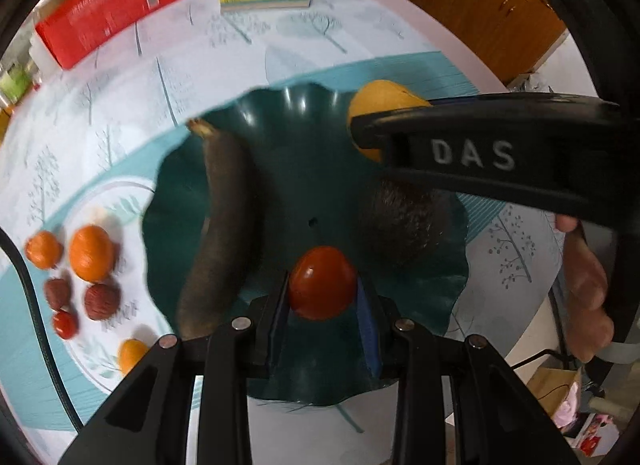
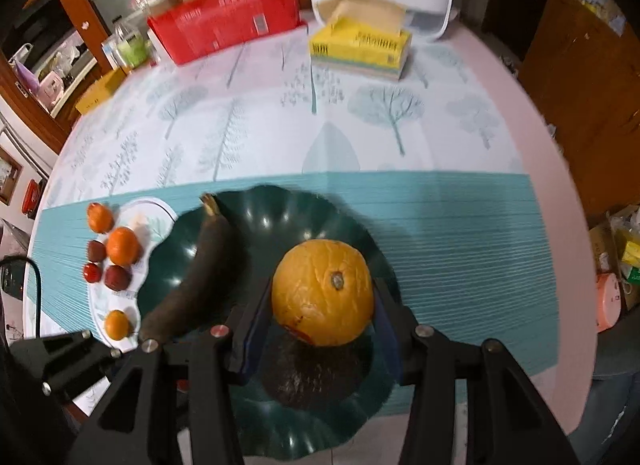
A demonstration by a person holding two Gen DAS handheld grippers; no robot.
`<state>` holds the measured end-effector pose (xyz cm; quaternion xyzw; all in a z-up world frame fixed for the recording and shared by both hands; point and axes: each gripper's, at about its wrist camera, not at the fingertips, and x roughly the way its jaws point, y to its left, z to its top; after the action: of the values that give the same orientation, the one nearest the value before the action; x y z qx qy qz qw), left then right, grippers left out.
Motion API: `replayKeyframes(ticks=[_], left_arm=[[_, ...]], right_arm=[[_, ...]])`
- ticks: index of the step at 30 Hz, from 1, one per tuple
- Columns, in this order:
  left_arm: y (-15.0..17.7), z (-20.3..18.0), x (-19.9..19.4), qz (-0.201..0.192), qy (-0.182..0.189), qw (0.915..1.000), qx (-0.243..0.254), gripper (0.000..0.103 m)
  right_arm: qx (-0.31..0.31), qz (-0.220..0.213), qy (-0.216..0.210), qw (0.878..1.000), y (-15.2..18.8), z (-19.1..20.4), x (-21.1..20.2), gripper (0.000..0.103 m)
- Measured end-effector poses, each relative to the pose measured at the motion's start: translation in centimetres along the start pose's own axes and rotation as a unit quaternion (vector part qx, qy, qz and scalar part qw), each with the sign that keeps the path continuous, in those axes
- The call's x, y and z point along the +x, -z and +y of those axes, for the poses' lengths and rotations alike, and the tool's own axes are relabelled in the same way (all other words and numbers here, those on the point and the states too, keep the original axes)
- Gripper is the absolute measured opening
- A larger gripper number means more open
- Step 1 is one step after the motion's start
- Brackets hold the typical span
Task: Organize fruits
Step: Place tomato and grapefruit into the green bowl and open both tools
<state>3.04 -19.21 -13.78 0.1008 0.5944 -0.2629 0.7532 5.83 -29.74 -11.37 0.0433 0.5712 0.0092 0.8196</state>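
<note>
2 tools hang over the green bowl [image 2: 304, 221]: left tool [image 1: 322, 291] clamps a tomato [image 1: 322, 283], right tool [image 2: 320, 305] clamps an orange [image 2: 323, 292]; a dark banana [image 2: 192, 277] lies inside, small fruits [image 2: 120, 247] beside on the worktop [image 2: 440, 217]

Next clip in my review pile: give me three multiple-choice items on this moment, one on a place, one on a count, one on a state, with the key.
1. Where does the blackened banana lie?
A. in the dark green bowl
B. on the yellow tissue box
C. in the red carton

2. How many small fruits sit on the cloth left of the bowl?
A. two
B. four
C. six

3. What does the right gripper hold?
A. nothing, jaws wide open
B. the large orange
C. a tissue

Key:
1 A, its length rests across the bowl's left side.
2 C, three orange and three dark red ones show in both views.
3 B, the jaws press on both sides of it above the bowl, while the left gripper grips a small red tomato.
</note>
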Motion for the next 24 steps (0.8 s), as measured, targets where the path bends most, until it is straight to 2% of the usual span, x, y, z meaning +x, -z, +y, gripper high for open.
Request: replayKeyframes(ticks=[7,8,9,10,11,15,24], left_arm=[[0.8,0.3,1.6,0.013,-0.024,0.9995,-0.017,0.033],[0.8,0.2,1.6,0.013,-0.027,0.9994,-0.017,0.041],[0.9,0.2,1.5,0.012,-0.031,0.9993,-0.018,0.059],[1.0,0.2,1.4,0.009,-0.037,0.9991,-0.020,0.065],[1.1,0.2,1.1,0.005,-0.034,0.9992,-0.021,0.067],[1.3,0.2,0.4,0.004,-0.044,0.9989,-0.018,0.071],[1.5,1.1,-2.3,-0.013,-0.051,0.9984,-0.018,0.071]], right_arm=[[-0.008,0.027,-0.010,1.000,0.2,0.1,2.7,0.050],[-0.011,0.029,-0.013,0.999,0.3,0.2,2.8,0.050],[-0.014,0.025,-0.016,0.999,0.3,0.3,2.8,0.050],[-0.016,0.024,-0.016,0.999,0.3,0.4,2.8,0.050],[-0.019,0.023,-0.015,0.999,0.2,0.5,2.7,0.051],[-0.025,0.021,-0.010,0.999,0.2,0.9,2.7,0.053],[-0.024,0.003,-0.016,1.000,1.0,1.7,0.8,0.053]])
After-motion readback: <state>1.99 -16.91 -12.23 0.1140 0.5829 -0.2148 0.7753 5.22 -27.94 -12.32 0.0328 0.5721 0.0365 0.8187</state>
